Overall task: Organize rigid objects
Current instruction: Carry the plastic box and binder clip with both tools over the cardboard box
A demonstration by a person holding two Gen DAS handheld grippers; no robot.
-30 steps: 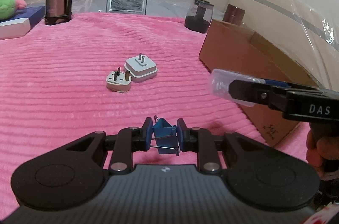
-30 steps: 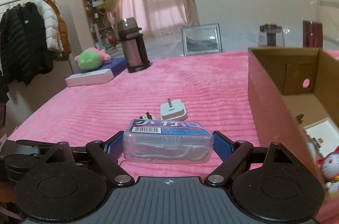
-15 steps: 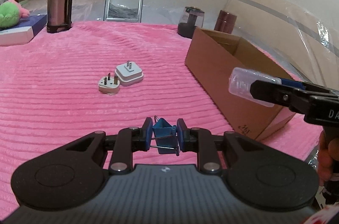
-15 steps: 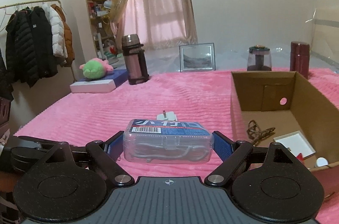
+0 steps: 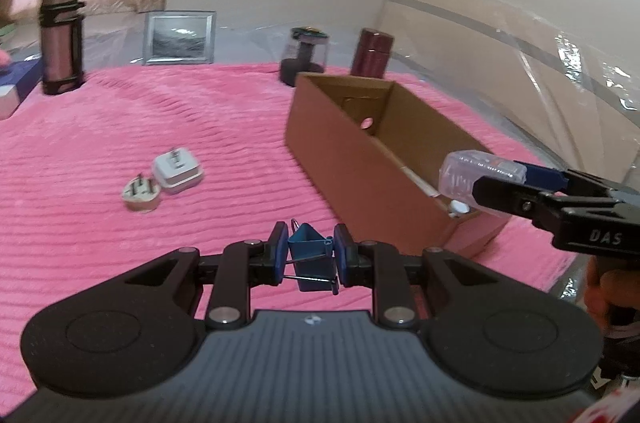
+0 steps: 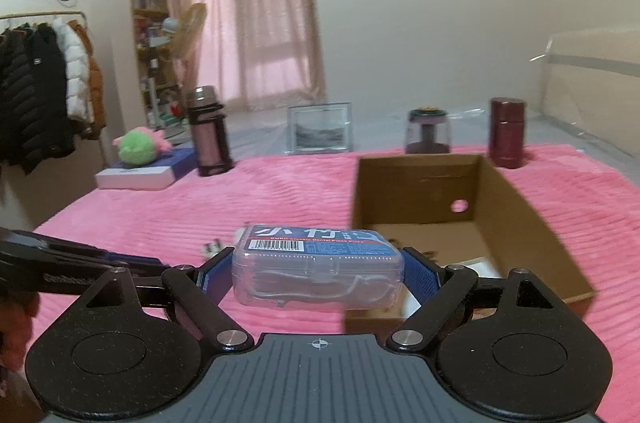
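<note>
- Flask (image 5: pixel 61 35) and picture frame (image 5: pixel 179 37), upper left of my view
- Jar (image 5: pixel 304 54) and maroon tumbler (image 5: pixel 372 52), top centre
- Coats (image 6: pixel 44 91) far left; plush toy (image 6: pixel 138 147) beside them

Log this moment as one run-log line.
left gripper: shut on binder clip | right gripper: shut on plastic case | cardboard box: ahead

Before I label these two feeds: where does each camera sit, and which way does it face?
Left wrist: on the left gripper, shut on a small blue binder clip, facing the pink ribbed blanket; the right gripper and a hand show at right.
Right wrist: on the right gripper, shut on a clear plastic floss-pick case, facing the curtained window; the left gripper shows at left.
Both share the open brown cardboard box.
</note>
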